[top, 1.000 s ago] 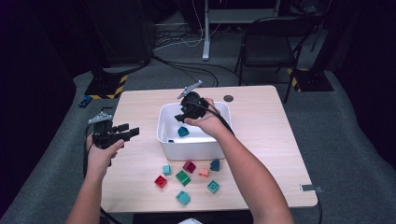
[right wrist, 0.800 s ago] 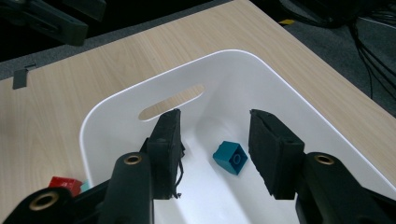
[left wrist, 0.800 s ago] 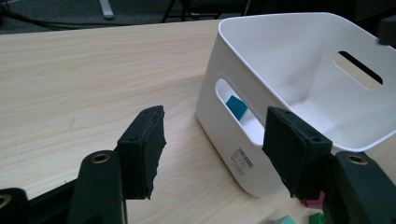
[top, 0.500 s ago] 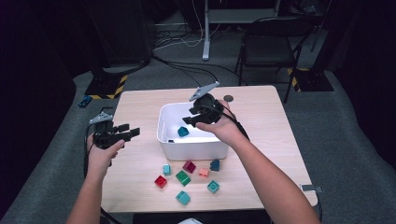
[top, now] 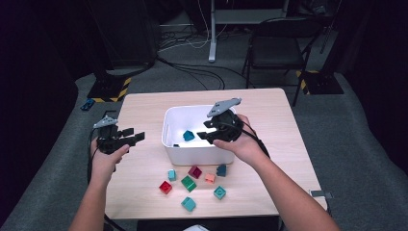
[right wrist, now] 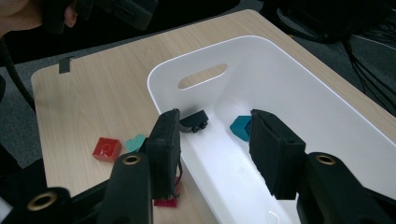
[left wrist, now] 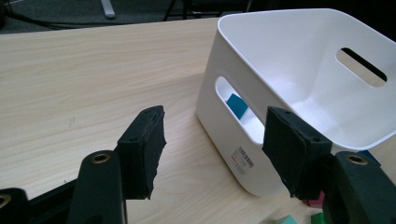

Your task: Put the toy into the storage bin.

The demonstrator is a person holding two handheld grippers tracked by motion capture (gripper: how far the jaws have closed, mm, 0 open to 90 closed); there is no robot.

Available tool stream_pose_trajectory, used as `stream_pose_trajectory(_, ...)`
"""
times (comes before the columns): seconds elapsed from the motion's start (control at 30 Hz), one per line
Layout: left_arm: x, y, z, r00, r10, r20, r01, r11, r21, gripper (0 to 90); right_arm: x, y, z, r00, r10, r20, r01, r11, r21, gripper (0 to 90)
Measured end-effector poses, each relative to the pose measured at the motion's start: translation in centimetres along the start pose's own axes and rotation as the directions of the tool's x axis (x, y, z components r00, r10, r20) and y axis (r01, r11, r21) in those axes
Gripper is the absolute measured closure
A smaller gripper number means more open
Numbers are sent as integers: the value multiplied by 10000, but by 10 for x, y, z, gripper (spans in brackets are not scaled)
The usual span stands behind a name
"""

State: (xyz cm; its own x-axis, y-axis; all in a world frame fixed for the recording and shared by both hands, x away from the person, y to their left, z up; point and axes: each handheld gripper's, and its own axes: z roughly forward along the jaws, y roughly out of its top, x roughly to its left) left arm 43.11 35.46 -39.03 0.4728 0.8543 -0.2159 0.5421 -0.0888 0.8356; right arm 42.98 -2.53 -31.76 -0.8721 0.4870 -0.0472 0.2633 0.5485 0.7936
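Right tongs (top: 208,130) over the near right part of the white bin (top: 169,126), held in the right hand (top: 243,142), jaws apart and gripping nothing, just now widening, with bare bin floor between them in the right gripper view (right wrist: 212,140). Inside the bin (right wrist: 289,79), a teal block (right wrist: 241,126) on the floor near the middle and a small dark block (right wrist: 195,122) against the wall below the handle slot. Same teal block (top: 188,135) visible in the high view, lying loose and apart from the jaws.

Left tongs (top: 135,136) off to the left of the bin, above bare worktop (top: 144,101), in the left hand (top: 107,156), jaws released and empty. From the left gripper view, left tongs (left wrist: 212,149) aimed at the bin's near corner (left wrist: 289,51), teal block (left wrist: 237,105) glimpsed through the side handle slot.

On the worktop in front of the bin, a loose cluster of blocks: red (top: 165,187), light teal (top: 172,174), dark red (top: 195,171), green (top: 188,183), orange (top: 210,178), dark blue (top: 222,170), and two more teal ones (top: 220,192) (top: 188,203) nearest the front edge. All lying apart from both tongs.
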Motion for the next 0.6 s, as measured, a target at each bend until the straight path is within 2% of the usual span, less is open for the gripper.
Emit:
stream_pose_trajectory(0.47,1,0,0,10000,-22,5,22,10000,62,384,19,-25,-7,9999,-154,-42,154,9998,-109,516)
stream_pose_trajectory(0.6,1,0,-1,10000,-37,-4,37,10000,79,385,24,-35,-7,9999,131,-103,-134,9996,-235,512)
